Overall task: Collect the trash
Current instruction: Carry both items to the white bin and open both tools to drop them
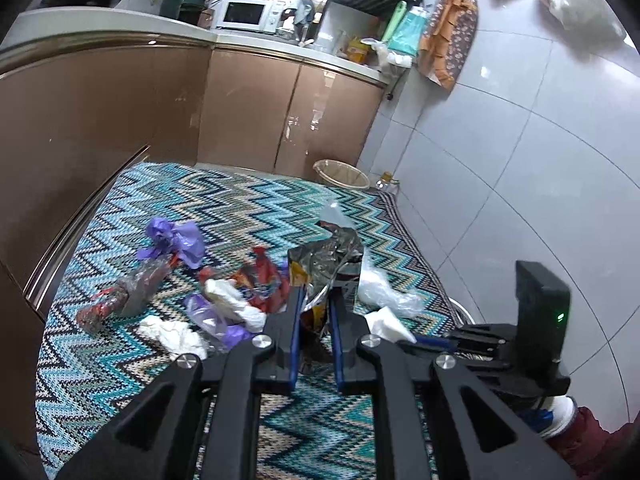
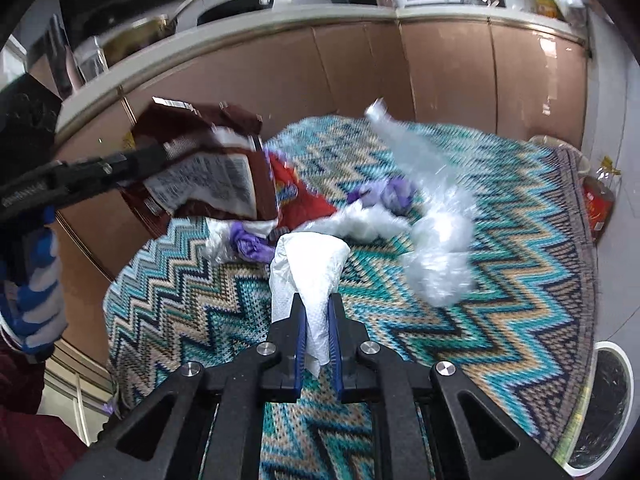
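Observation:
My left gripper [image 1: 315,294] is shut on a crumpled foil snack bag [image 1: 326,256], held above the zigzag rug [image 1: 160,208]. The bag also shows in the right wrist view [image 2: 208,168], brown with a printed label, in the left gripper [image 2: 160,152]. My right gripper [image 2: 318,300] is shut on a white paper tissue [image 2: 308,264]. On the rug lie purple plastic bags [image 1: 176,238], a red wrapper [image 1: 262,280], white tissues [image 1: 172,332], a clear wrapped roll [image 1: 128,292] and clear plastic [image 2: 436,232]. The right gripper [image 1: 432,342] appears at the left view's right edge.
A lined wastebasket [image 1: 342,174] stands at the rug's far corner by the brown cabinets [image 1: 248,108]. A bottle [image 1: 387,181] stands next to it. A white-rimmed bin [image 2: 610,404] sits at the rug's right edge. A tiled wall [image 1: 520,160] is on the right.

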A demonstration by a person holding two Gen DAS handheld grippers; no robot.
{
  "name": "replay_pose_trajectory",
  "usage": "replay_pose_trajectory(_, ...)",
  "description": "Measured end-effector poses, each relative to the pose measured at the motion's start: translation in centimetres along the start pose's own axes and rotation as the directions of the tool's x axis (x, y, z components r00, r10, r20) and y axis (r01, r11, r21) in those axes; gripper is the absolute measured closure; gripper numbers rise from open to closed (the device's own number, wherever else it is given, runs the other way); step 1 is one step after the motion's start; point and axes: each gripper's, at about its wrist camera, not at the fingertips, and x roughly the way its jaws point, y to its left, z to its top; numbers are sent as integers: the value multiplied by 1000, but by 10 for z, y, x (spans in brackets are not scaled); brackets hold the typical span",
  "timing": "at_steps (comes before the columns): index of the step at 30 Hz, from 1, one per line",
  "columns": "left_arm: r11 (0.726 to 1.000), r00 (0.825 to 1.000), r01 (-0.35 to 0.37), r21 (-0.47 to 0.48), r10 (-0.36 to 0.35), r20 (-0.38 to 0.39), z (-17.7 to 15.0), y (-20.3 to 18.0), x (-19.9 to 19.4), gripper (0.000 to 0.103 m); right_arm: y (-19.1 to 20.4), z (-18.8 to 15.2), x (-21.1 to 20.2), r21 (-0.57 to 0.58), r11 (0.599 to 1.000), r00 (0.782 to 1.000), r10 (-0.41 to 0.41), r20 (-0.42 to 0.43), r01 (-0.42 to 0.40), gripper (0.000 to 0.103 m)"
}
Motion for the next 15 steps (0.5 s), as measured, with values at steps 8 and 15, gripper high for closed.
replay_pose_trajectory(8, 987, 996, 85, 136, -80, -47, 22, -79, 28, 91, -56, -18, -86, 125, 986, 979, -131, 159, 111, 93)
replay_pose_trajectory(15, 936, 962, 230, 266, -178, -206, 36, -194, 123, 91, -155, -70, -144, 356, 872, 905, -404, 136, 336, 93)
